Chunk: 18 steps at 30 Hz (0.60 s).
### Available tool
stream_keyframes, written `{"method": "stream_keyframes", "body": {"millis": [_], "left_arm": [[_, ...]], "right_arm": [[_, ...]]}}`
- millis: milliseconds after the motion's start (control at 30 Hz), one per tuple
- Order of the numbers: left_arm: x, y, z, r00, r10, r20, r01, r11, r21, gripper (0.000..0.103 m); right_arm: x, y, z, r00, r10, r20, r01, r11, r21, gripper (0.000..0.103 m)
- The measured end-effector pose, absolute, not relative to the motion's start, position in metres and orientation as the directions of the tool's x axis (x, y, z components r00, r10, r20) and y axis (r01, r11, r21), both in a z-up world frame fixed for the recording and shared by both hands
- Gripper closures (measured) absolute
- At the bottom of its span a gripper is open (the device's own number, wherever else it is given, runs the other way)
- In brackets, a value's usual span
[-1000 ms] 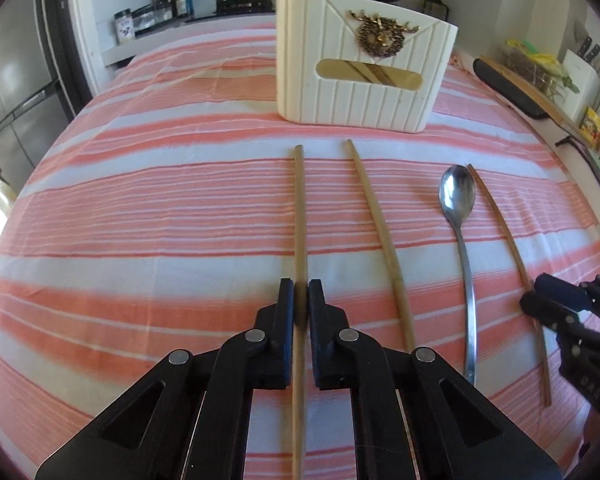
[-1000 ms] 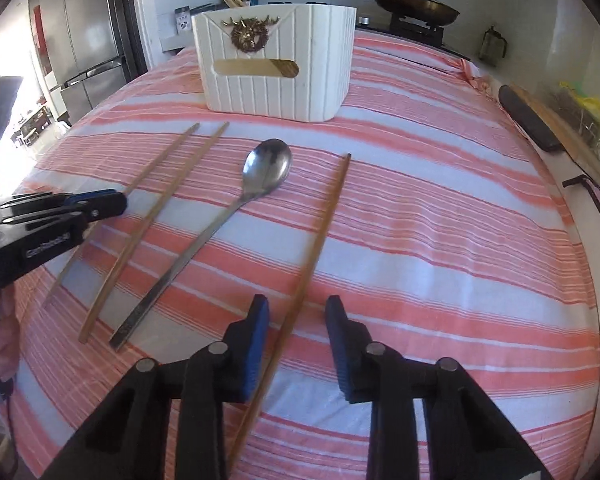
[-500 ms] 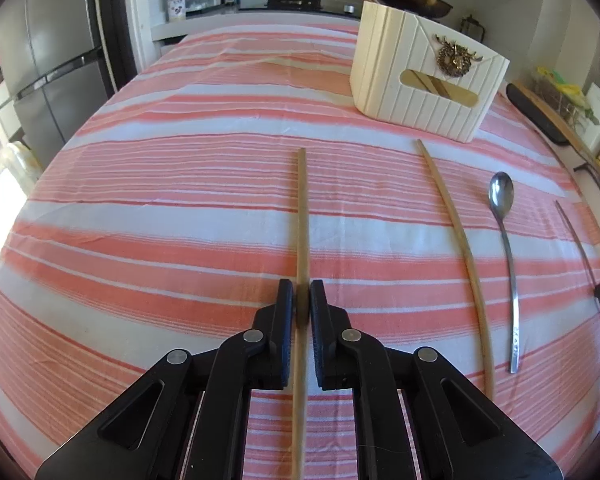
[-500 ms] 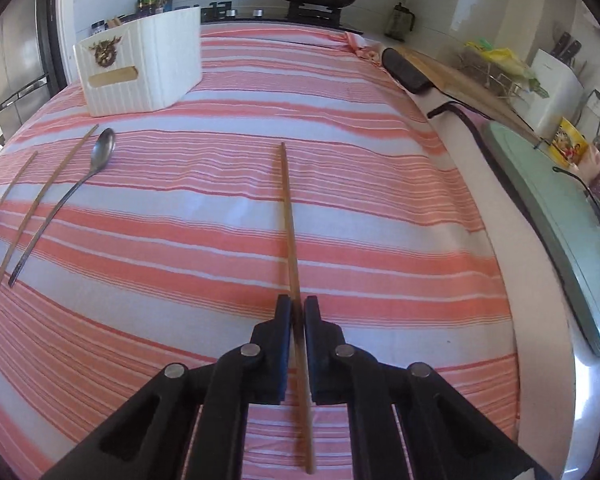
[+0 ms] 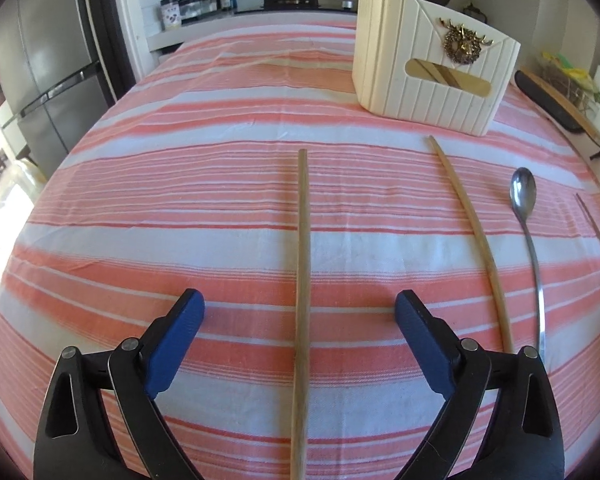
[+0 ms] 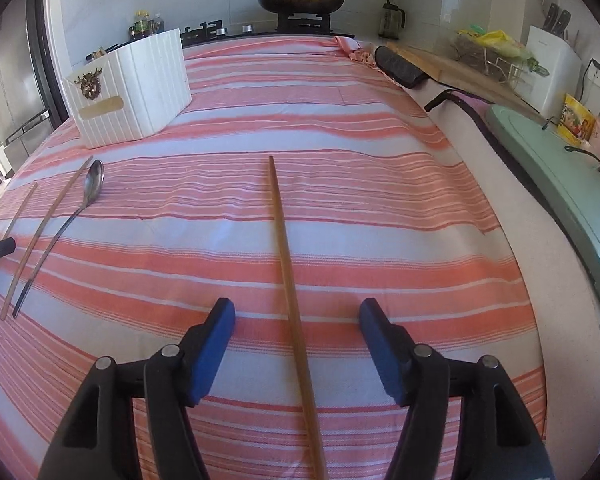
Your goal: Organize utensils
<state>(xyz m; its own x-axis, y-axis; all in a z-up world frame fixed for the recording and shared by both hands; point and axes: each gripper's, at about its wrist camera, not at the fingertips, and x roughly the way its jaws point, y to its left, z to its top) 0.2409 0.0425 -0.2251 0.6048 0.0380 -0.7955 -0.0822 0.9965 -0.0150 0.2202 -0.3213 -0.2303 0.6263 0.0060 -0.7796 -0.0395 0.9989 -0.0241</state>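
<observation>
A wooden chopstick (image 5: 303, 264) lies on the striped cloth between the fingers of my left gripper (image 5: 299, 305), whose jaws are opening wide and do not touch it. Another chopstick (image 6: 288, 256) lies between the fingers of my right gripper (image 6: 297, 311); its jaws are opening too, clear of the stick. A third chopstick (image 5: 474, 236) and a metal spoon (image 5: 529, 232) lie to the right in the left wrist view. The white utensil holder (image 5: 432, 76) stands at the far side with chopsticks inside. The spoon (image 6: 66, 224) shows at the left in the right wrist view.
A cloth with orange and white stripes (image 5: 180, 184) covers the table. A black pan (image 6: 300, 0) sits on the stove behind. A cutting board (image 6: 460, 68) and a green lid (image 6: 560, 176) lie at the right. A fridge (image 5: 40, 72) stands at the left.
Both grippers were shut on their chopsticks half a second ago; both have let go, and the sticks now lie on the cloth. Earlier each hand carried its stick outward, away from the spoon.
</observation>
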Motion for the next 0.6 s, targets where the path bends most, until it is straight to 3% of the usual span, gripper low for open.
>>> {"method": "stream_keyframes", "body": {"millis": [600], "left_arm": [[0.2379, 0.0419, -0.2245, 0.607, 0.040, -0.793, -0.085, 0.996, -0.014, 0.005]], "right_arm": [[0.2215, -0.3226, -0.2296, 0.628, 0.001, -0.778, -0.040, 0.999, -0.030, 0.036]]}}
